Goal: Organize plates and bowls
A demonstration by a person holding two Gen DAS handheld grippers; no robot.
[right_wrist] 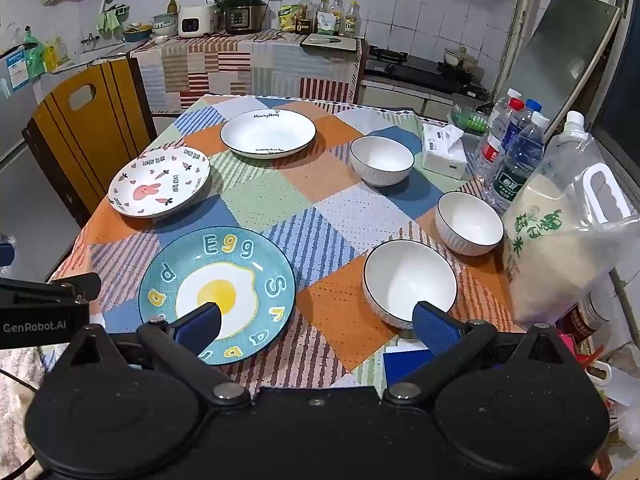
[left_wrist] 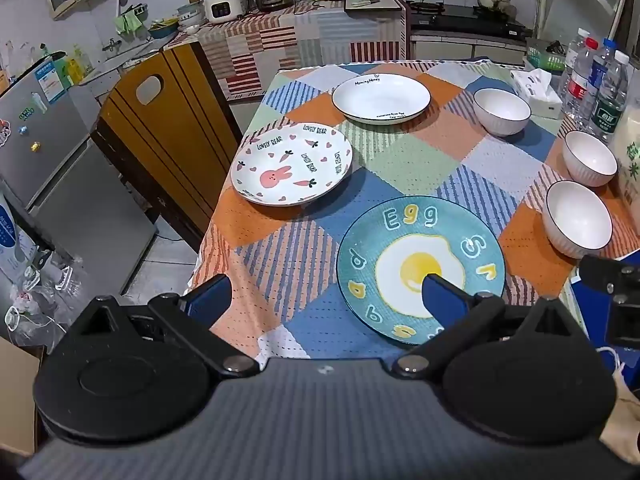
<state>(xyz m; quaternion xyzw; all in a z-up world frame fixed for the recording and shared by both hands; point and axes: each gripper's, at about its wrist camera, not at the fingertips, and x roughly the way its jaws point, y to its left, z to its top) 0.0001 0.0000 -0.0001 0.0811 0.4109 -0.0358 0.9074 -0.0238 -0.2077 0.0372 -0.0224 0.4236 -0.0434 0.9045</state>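
On the checked tablecloth lie three plates: a teal egg plate (left_wrist: 420, 260) (right_wrist: 240, 280) nearest, a white bunny plate (left_wrist: 292, 164) (right_wrist: 160, 184) at the left, and a plain white plate (left_wrist: 380, 98) (right_wrist: 268, 132) at the far end. Three white bowls stand in a row on the right: near (left_wrist: 580, 220) (right_wrist: 408, 276), middle (left_wrist: 590, 158) (right_wrist: 468, 222), far (left_wrist: 502, 110) (right_wrist: 382, 158). My left gripper (left_wrist: 326, 300) hovers open above the table's near edge, beside the egg plate. My right gripper (right_wrist: 318, 324) hangs open between the egg plate and the near bowl, holding nothing.
A wooden chair (right_wrist: 88, 120) stands at the table's left side. A tissue box (right_wrist: 444, 152), water bottles (right_wrist: 512, 148) and a big rice jug (right_wrist: 560, 240) crowd the right edge. A fridge (left_wrist: 60, 168) is on the left, a kitchen counter (right_wrist: 256, 60) behind.
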